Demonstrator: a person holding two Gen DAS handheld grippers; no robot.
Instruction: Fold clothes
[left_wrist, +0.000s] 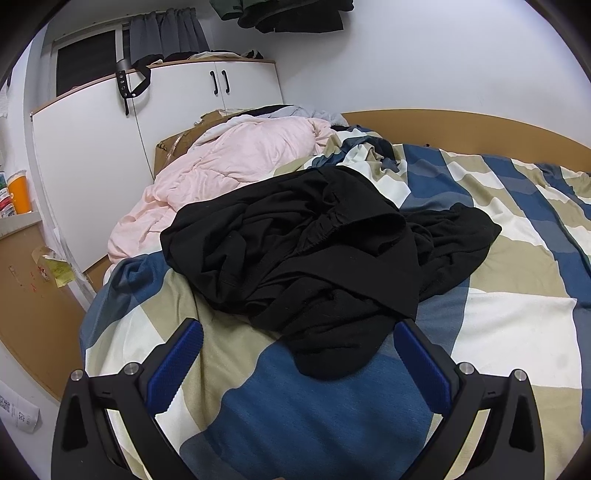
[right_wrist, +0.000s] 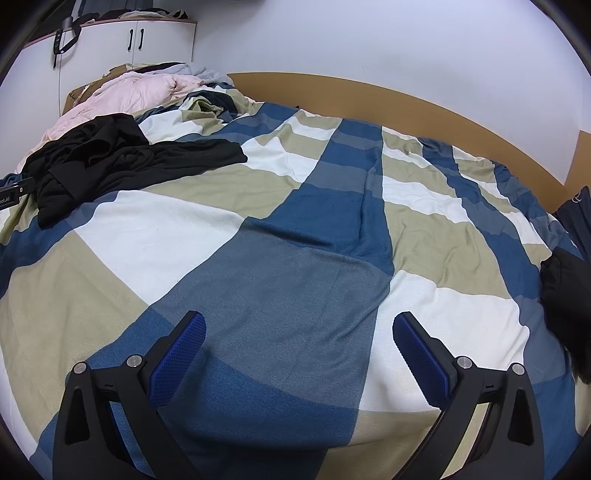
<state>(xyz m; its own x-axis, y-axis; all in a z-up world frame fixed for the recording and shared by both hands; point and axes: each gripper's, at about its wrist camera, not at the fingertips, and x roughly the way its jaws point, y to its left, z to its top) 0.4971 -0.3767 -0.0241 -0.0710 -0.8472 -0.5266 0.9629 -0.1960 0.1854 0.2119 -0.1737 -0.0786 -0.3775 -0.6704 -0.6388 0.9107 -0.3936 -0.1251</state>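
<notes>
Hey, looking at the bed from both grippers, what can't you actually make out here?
- Black clothes heap, left wrist view: bunched folds hide how many garments and what kind.
- Dark fabric, right wrist view: cut off by the right edge.
- Top of the white cabinet, left wrist view: items too small.
- Left gripper and right gripper: open; hands behind the cameras.

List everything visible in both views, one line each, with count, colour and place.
black clothes: one crumpled pile, black, near left tongs
bed cover: one, blue, beige and white check, over the bed
pink quilt: one, pale pink, bunched behind the pile
headboard: one, tan, against the wall
wardrobe: one, white, left of the bed
dark garment: one, black, right bed edge
left tongs: open, blue pads
right tongs: open, over bare cover
</notes>
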